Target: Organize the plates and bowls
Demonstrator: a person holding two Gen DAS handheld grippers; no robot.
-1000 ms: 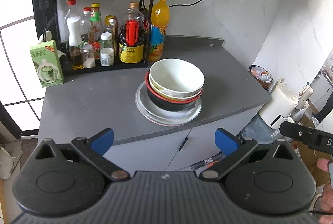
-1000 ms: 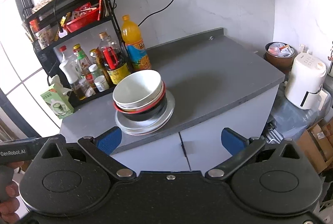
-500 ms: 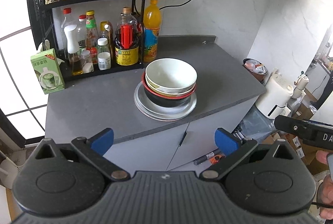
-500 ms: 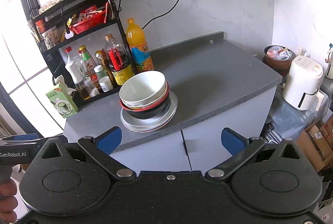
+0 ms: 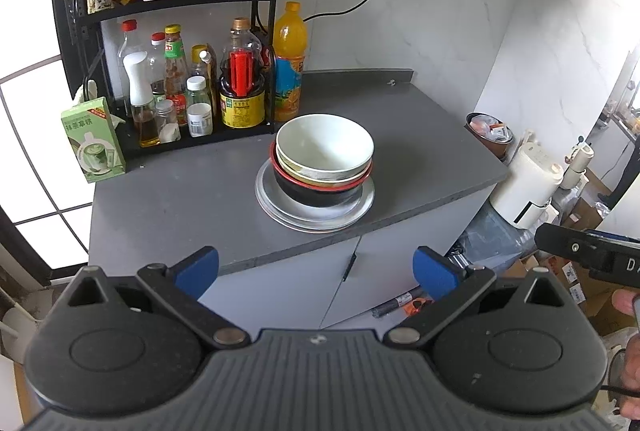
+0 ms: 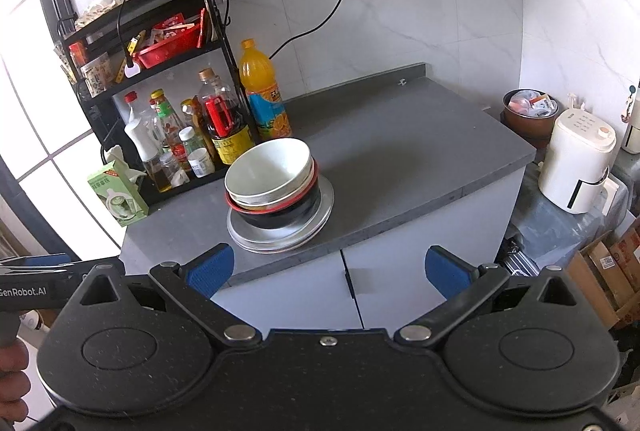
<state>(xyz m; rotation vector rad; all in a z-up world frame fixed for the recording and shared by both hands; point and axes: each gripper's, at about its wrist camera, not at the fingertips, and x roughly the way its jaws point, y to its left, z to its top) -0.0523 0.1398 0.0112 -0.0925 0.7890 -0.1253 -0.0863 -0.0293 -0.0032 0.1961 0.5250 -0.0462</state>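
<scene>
A: Quick one. Where's the crockery?
B: One pile mid-way along the grey stone bench (image 5: pixel 168 199): white ceramic bowl (image 5: pixel 324 147) nested in a cream bowl, that in a black bowl with red rim (image 5: pixel 316 191), all sitting on stacked round metal plates (image 5: pixel 316 219). Widest at the bottom, so it sits steady.

A: Hand-held grippers?
B: Left hand-held gripper (image 5: pixel 316 271) is released, blue pads wide apart, nothing between them. Right hand-held gripper (image 6: pixel 326 271) the same, spread and empty. Both are held off the bench front, well apart from the pile, aimed at it.

A: Anything near the pile?
B: Black wire condiment rack (image 5: pixel 168 3) with bottles stands behind it; the orange juice bottle (image 5: pixel 290 71) is just behind the white bowl. Green tissue box (image 5: pixel 94 143) is far left. The right half of the bench is bare.

A: Progress call?
B: Looks sorted by size already; I judge either finished or not started. Can't tell which.
</scene>
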